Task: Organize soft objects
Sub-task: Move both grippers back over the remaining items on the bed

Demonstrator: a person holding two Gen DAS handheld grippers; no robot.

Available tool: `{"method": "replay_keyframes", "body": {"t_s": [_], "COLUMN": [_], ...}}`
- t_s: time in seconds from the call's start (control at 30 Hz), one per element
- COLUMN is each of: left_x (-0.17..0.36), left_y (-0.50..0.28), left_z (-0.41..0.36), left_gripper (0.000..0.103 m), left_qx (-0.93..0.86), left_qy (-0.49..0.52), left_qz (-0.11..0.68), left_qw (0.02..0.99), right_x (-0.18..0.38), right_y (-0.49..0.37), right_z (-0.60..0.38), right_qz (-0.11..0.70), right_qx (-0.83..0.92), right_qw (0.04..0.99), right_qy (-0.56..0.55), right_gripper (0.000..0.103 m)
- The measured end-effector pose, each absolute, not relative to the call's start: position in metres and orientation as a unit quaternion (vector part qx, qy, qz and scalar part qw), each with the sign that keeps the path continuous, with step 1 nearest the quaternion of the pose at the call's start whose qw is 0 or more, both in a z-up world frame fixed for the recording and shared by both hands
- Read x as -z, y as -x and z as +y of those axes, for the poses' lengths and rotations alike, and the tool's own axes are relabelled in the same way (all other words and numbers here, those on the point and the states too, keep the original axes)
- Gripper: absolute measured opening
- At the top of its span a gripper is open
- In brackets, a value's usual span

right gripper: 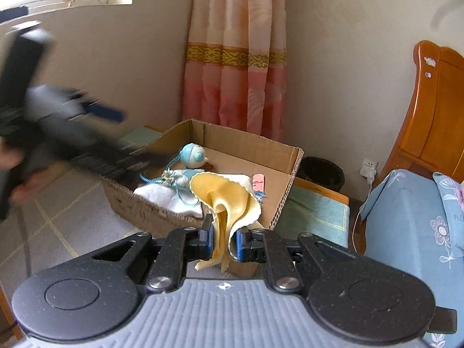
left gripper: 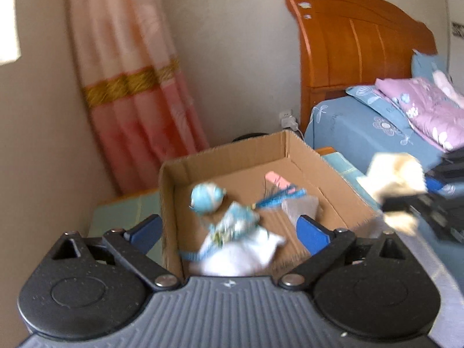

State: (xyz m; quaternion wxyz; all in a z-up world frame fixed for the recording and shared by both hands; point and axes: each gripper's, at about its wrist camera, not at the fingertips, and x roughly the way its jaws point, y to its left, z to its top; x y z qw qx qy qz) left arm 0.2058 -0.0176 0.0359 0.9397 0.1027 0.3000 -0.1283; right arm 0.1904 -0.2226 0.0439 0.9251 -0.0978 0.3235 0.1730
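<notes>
Above the near rim of the box (right gripper: pixel 285 156), our right claw (right gripper: pixel 224 242) is clamped on a yellow cloth (right gripper: pixel 224 200), pinched at a fold so that the thin, floppy sheet curls upward and one frayed corner hangs below the fingers. The box lies straight ahead of this claw and slightly lower, its long axis running away from us toward the curtain (right gripper: pixel 236 58), so we judge the coming move to be a short carry forward over the rim, then a release.

Our left claw (left gripper: pixel 230 229) stands wide open over the near left corner of the box with nothing between its blue pads (left gripper: pixel 311 233); it is empty, and the right is the one carrying.

Inside the corrugated cardboard, a white cloth (left gripper: pixel 237 253) lies crumpled against the near wall. A patterned pouch (left gripper: pixel 236 223) with blue cord sits on it, and a round pale-blue ball (left gripper: pixel 206 197) rests toward the far left corner. Blur hides the finer detail.
</notes>
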Motion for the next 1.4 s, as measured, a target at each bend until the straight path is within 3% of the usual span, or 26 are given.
{"method": "replay_keyframes", "body": {"t_s": [0.57,0.63,0.7,0.77,1.4], "left_x": [-0.007,-0.006,-0.006,-0.005,-0.018], "left_y": [-0.136,-0.133,-0.131,-0.129,-0.1], "left_z": [0.039,0.041,0.043,0.043,0.047], "left_gripper": [0.102,0.102,0.102,0.102,0.102], "left_qx": [0.008,0.009,0.012,0.013,0.022], "left_qy": [-0.035,-0.031,-0.027,-0.028,-0.024], "left_qz": [0.332,0.334,0.334,0.333,0.319], "left_qw": [0.943,0.942,0.942,0.942,0.947], "right_x": [-0.04,-0.036,-0.032,-0.032,-0.059], "right_y": [-0.359,-0.376,-0.389,-0.389,-0.28], "right_z": [-0.166,-0.158,-0.152,-0.15,-0.17], "right_qz": [0.378,0.381,0.386,0.373,0.358], "right_qx": [-0.166,-0.163,-0.155,-0.151,-0.153], "right_qw": [0.908,0.907,0.906,0.912,0.918], "right_qy": [0.077,0.081,0.083,0.083,0.073], "right_gripper": [0.02,0.035,0.084,0.096,0.103]}}
